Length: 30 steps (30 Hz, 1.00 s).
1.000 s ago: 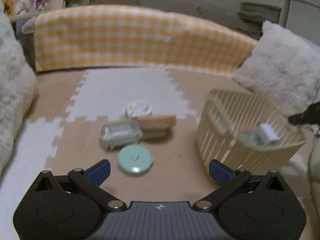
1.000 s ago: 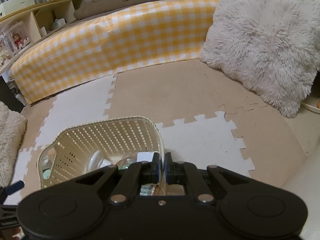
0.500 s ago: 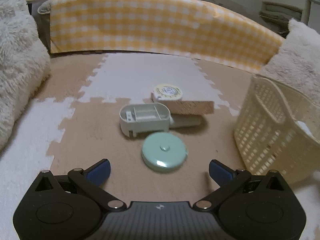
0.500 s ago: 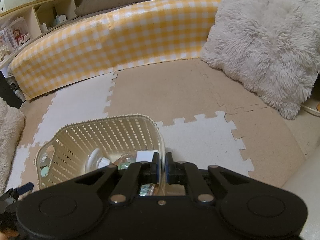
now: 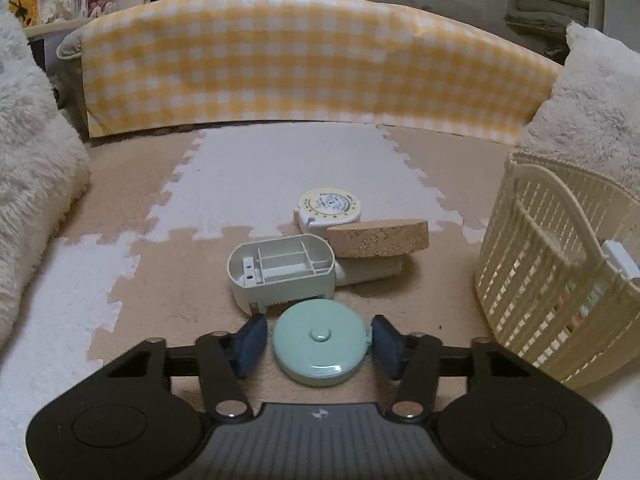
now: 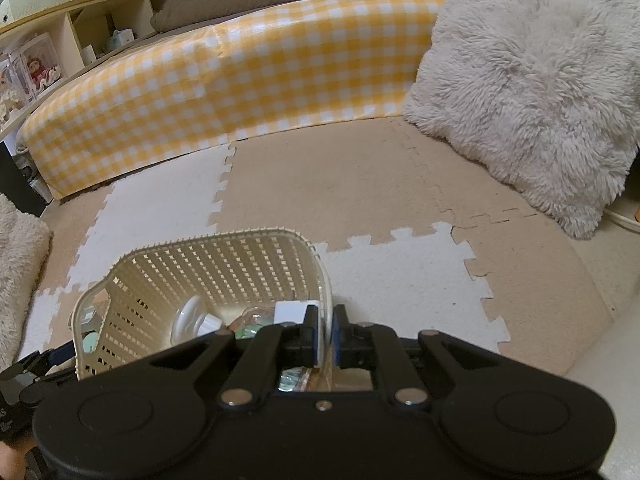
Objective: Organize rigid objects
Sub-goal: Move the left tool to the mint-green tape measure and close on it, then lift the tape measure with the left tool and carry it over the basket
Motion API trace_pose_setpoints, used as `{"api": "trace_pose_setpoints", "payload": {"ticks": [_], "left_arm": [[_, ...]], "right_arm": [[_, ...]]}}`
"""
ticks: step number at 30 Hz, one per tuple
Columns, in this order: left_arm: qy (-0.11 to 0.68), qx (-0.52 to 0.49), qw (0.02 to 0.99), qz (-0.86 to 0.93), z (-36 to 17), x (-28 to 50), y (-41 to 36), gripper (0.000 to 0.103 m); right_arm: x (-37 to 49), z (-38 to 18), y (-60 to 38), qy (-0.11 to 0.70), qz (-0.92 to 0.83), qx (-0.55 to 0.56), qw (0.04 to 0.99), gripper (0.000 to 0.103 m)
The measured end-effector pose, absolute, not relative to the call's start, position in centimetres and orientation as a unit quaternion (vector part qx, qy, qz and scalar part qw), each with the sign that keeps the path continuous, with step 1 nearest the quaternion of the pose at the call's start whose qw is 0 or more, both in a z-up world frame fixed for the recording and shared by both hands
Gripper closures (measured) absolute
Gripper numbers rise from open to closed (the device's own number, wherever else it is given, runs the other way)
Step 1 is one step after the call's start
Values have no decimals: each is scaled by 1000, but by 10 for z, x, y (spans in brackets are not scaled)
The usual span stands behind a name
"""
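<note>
A mint-green round tape measure [image 5: 320, 344] lies flat on the foam mat between the fingers of my left gripper [image 5: 318, 342]. Its jaws are closing; the right pad sits at the disc's edge and a thin gap shows on the left. Behind the disc lie a grey-white plastic case [image 5: 280, 272], a cork block [image 5: 378, 236] and a white-and-yellow tape measure [image 5: 330, 208]. My right gripper [image 6: 325, 332] is shut on the near rim of the cream slatted basket [image 6: 208, 264], which holds several small items. That basket [image 5: 540, 280] stands to the right in the left wrist view.
A yellow checked bolster [image 5: 312, 64] closes off the back of the mat. Fluffy cushions lie at the left [image 5: 32, 160] and the right [image 6: 532, 88]. A wooden shelf [image 6: 60, 40] with boxes stands beyond the bolster. Bare mat [image 6: 360, 180] stretches past the basket.
My left gripper has moved forward and down to the green tape measure, and its jaws have narrowed around it. The right gripper and the basket have stayed put.
</note>
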<state>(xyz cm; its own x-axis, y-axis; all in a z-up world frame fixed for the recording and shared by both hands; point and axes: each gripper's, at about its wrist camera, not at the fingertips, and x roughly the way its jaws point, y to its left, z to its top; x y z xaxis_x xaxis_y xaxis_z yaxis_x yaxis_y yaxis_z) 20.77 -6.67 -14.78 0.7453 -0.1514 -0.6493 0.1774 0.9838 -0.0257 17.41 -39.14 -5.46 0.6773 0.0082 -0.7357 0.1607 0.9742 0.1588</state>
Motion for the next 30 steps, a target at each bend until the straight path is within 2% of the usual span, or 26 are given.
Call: {"api": "trace_pose_setpoints", "payload": {"ticks": [13,23,30], "left_arm": [[335,12,935,-114,-138,184,-68,50],[253,-45,951,-172,-59,158,-83,50],[259,-40,932,-249,-37,158,-127,50]], "right_arm": [[174,-55,-392,399,-41,107,910,94],[174,-55,-392,400,-42,107,909,94],[174,-55,-392,400,-41,108,909,95]]}}
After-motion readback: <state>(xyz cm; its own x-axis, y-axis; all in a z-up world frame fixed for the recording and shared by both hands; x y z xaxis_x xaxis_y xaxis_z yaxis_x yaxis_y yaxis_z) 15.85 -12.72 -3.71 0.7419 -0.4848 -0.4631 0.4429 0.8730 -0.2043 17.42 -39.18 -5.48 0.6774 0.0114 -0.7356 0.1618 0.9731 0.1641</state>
